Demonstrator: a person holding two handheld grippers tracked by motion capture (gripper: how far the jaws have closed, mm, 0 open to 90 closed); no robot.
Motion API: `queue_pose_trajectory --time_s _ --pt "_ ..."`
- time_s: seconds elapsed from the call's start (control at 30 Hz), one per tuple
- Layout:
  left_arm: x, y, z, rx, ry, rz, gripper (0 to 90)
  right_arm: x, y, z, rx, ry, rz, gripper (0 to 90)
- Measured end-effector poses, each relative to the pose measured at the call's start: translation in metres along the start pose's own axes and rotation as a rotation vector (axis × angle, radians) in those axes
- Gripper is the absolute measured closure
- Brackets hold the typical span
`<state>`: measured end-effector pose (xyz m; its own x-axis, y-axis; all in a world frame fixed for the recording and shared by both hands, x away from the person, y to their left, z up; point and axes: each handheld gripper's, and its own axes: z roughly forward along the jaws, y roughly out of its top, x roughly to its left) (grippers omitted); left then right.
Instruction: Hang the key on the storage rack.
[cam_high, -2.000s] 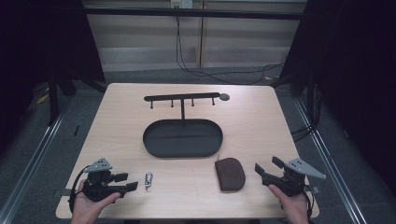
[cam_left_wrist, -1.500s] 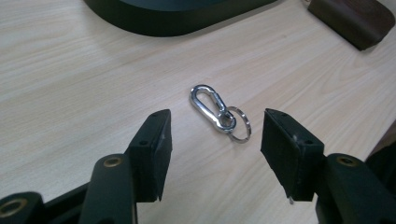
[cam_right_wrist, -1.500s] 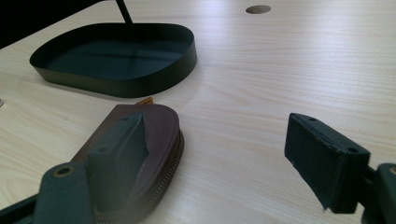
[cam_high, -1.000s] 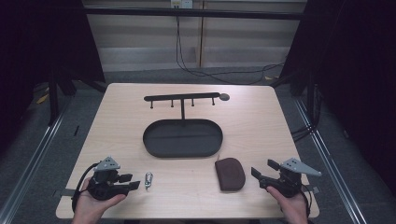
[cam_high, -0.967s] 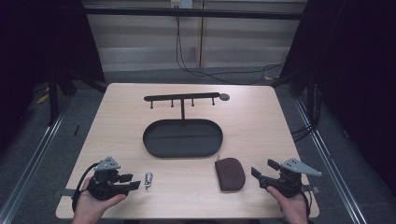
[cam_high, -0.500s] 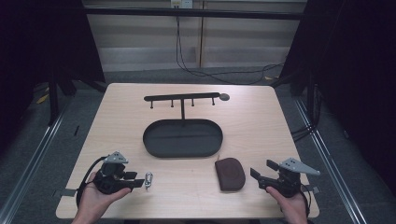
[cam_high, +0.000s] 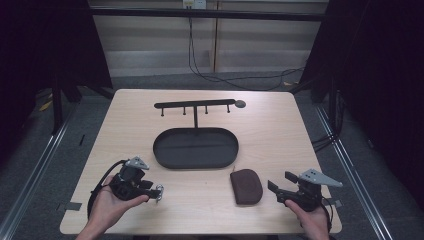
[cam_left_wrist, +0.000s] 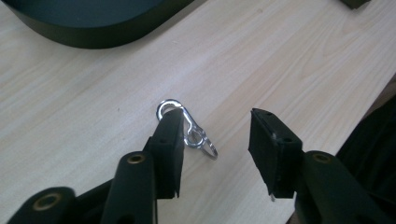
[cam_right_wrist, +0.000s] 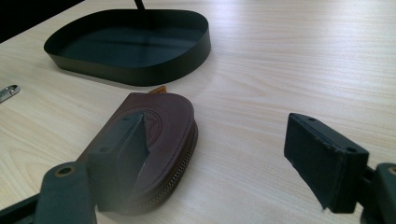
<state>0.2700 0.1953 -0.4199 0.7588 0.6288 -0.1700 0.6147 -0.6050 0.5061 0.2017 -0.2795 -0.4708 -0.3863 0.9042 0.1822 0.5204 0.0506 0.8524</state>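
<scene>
Currently, left tongs (cam_left_wrist: 212, 156), released, are straddling the metal key clip (cam_left_wrist: 186, 128) on the table (cam_high: 280, 130) for pickup; next: centring, clenching; right tongs (cam_right_wrist: 224, 161), released, are idling beside the brown pouch (cam_right_wrist: 159, 126).

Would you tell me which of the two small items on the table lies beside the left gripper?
The silver key clip lies at the left gripper, between its open jaws. The brown zipped pouch lies by the right gripper.

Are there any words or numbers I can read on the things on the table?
None can be read.
Brown pouch: a round embossed mark on top, too faint to read.
Small orange tag at the pouch's edge: too small to read.
Black tray and metal clip: no writing visible.
</scene>
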Motion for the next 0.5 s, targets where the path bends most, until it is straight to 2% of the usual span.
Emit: queue_pose_trajectory --time_s 0.13,0.33,0.5 --pt "-0.004 0.007 0.005 0.040 0.018 0.014 62.7 0.000 0.000 0.000 0.002 0.005 0.003 21.0" --pt "-0.007 0.015 0.013 0.124 0.038 0.027 63.3 0.000 0.000 0.001 0.009 0.008 0.001 21.0" --pt "-0.003 0.015 0.024 0.179 0.042 0.004 62.1 0.001 0.000 0.001 0.017 0.011 -0.003 21.0"
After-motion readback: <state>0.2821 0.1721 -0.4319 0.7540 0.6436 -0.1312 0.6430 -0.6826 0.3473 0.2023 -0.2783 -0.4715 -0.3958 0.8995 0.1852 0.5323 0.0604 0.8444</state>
